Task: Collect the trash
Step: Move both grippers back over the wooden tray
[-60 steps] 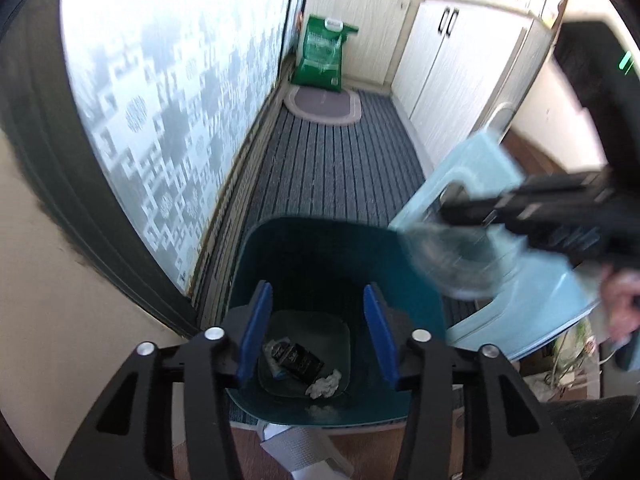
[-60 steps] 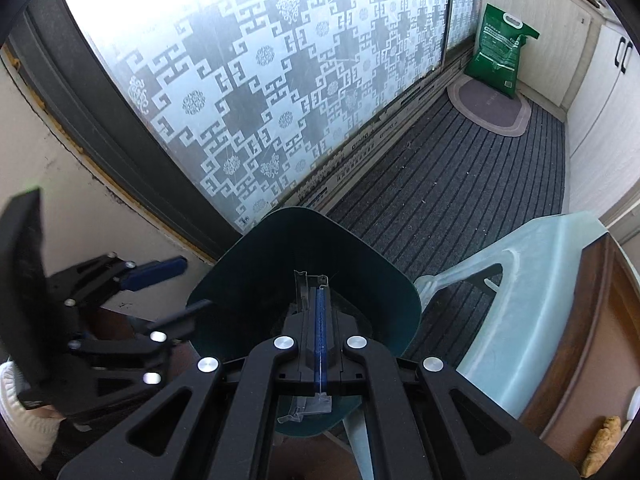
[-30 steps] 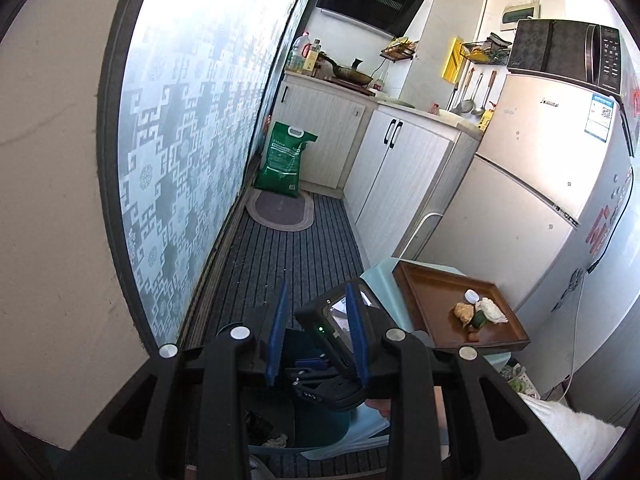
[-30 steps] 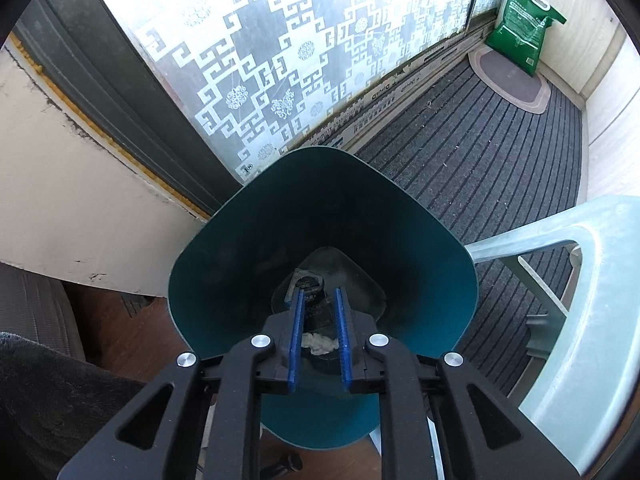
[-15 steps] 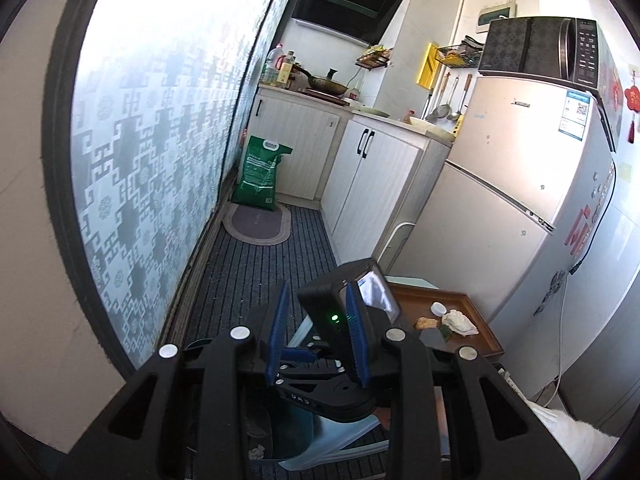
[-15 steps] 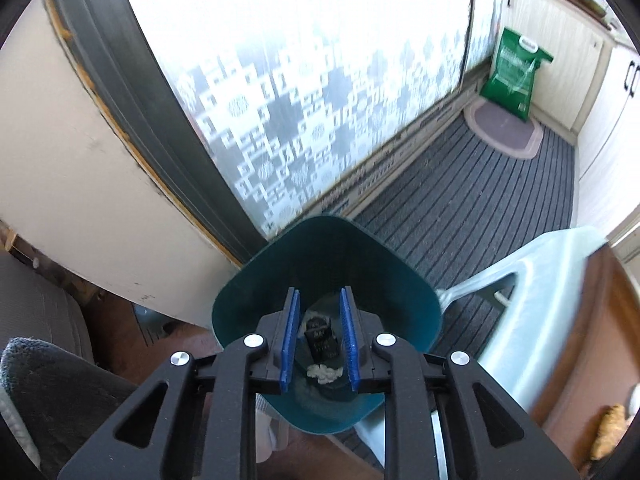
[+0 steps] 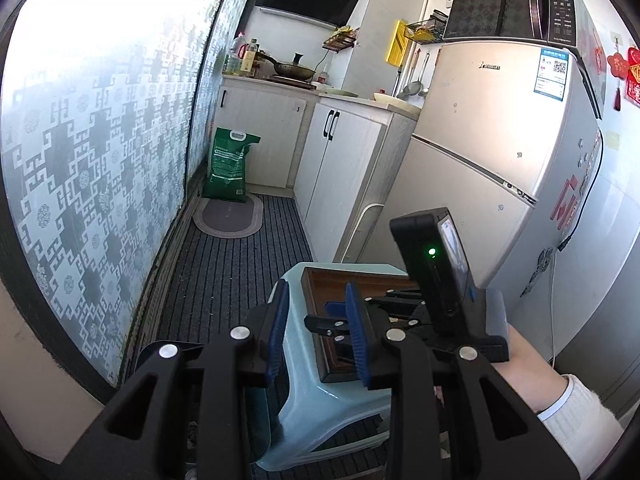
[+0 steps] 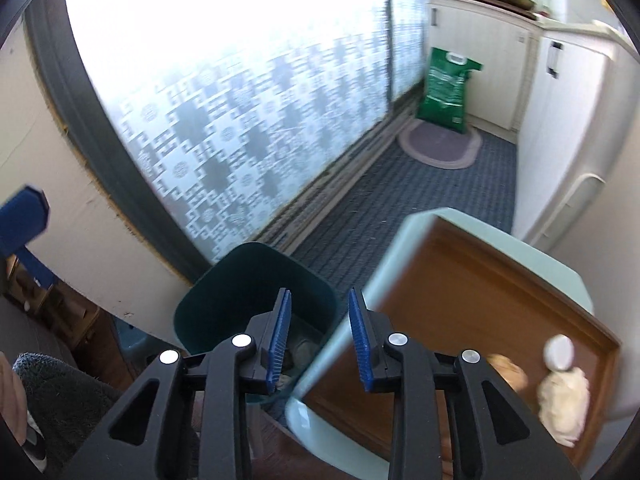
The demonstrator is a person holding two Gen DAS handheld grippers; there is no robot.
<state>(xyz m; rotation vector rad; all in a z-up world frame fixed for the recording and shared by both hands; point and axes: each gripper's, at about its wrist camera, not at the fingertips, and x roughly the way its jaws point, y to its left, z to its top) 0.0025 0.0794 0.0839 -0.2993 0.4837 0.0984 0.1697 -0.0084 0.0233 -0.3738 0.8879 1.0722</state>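
Both the left gripper [image 7: 316, 332] and right gripper [image 8: 320, 340] gape empty; the bin [image 8: 240, 292] stands mouth-up.

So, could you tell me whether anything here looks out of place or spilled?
Nothing looks spilled. A crumpled tissue, a small white cap and a blurred brownish scrap lie loose on the wooden tray, not in the trash bin beside it.

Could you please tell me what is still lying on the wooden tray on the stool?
On the wooden tray: a crumpled white wad, a small white cap and a blurred brownish scrap; the gripper hides its near edge.
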